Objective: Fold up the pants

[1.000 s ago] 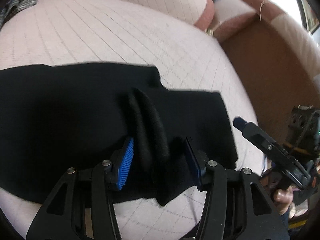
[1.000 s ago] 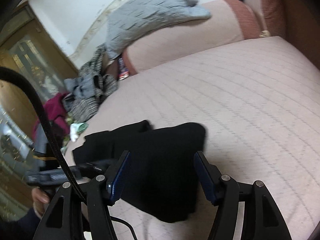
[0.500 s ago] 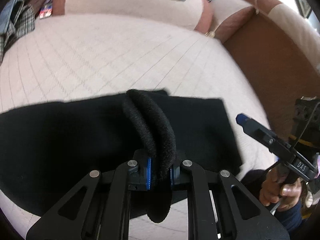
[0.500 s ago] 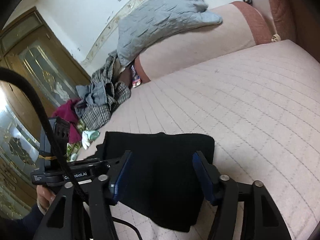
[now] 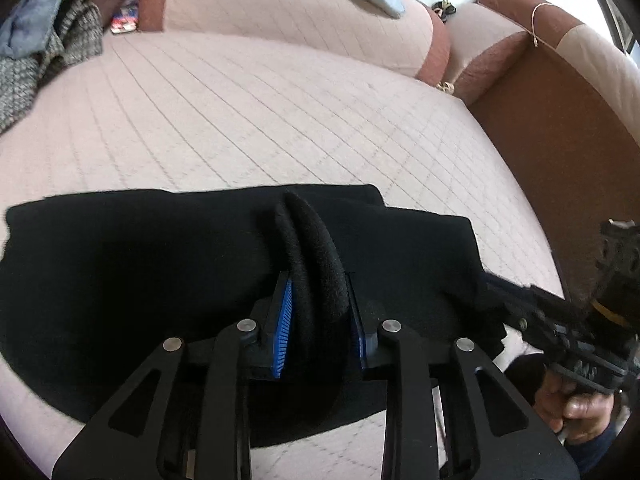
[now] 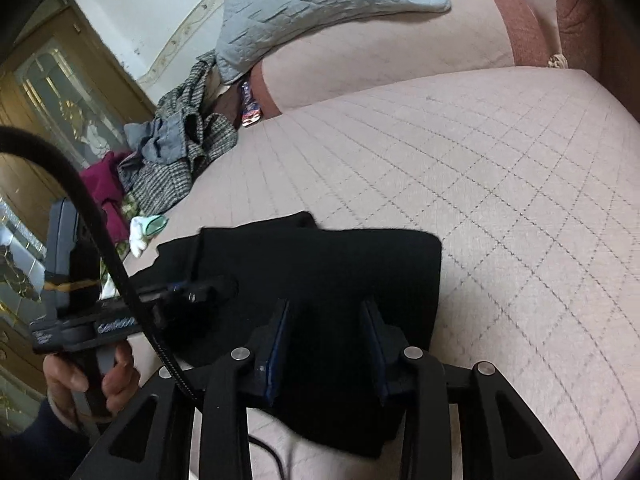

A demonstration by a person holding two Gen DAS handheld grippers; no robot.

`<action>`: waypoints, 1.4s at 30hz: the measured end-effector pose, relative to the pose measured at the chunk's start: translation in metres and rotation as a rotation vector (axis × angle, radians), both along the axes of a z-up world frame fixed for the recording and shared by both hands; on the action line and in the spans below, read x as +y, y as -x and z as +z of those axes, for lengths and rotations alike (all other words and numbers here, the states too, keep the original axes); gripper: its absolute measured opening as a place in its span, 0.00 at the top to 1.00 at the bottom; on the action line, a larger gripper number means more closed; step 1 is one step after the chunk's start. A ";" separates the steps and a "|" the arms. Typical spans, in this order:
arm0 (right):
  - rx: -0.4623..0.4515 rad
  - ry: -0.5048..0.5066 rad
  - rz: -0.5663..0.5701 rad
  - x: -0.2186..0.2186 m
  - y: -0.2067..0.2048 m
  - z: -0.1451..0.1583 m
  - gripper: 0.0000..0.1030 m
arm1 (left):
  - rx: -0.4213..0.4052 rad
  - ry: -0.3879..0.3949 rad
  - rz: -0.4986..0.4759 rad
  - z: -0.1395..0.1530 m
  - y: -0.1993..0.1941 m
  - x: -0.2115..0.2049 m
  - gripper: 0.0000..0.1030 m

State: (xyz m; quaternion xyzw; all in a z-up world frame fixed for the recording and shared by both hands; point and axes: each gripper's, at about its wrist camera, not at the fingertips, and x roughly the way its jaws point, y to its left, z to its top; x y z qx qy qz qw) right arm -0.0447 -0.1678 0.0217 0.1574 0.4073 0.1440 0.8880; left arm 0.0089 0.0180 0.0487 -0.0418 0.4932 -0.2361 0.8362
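The black pants (image 5: pixel 140 264) lie folded on the pink quilted sofa seat (image 5: pixel 260 112). My left gripper (image 5: pixel 318 292) is shut on a raised fold of the pants at their near edge. In the right wrist view the pants (image 6: pixel 360 264) lie under my right gripper (image 6: pixel 326 320), whose jaws have narrowed around the cloth at the near right corner. The left gripper also shows in the right wrist view (image 6: pixel 208 292), at the pants' left side. The right gripper also shows in the left wrist view (image 5: pixel 500 288), at the pants' right corner.
A grey quilted blanket (image 6: pixel 320 4) lies over the sofa back. A heap of checked, grey and maroon clothes (image 6: pixel 172 160) sits at the seat's left end, with white socks (image 6: pixel 144 232) nearby. A brown armrest (image 5: pixel 560 128) bounds the right side.
My right gripper has dropped onto the pants' near right corner and its jaws have closed in from wide open. My left gripper keeps its hold on the fold and has drawn back slightly.
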 end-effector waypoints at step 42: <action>-0.043 0.051 0.328 0.175 -0.049 0.004 0.50 | -0.011 0.086 0.534 -0.008 0.058 0.181 0.46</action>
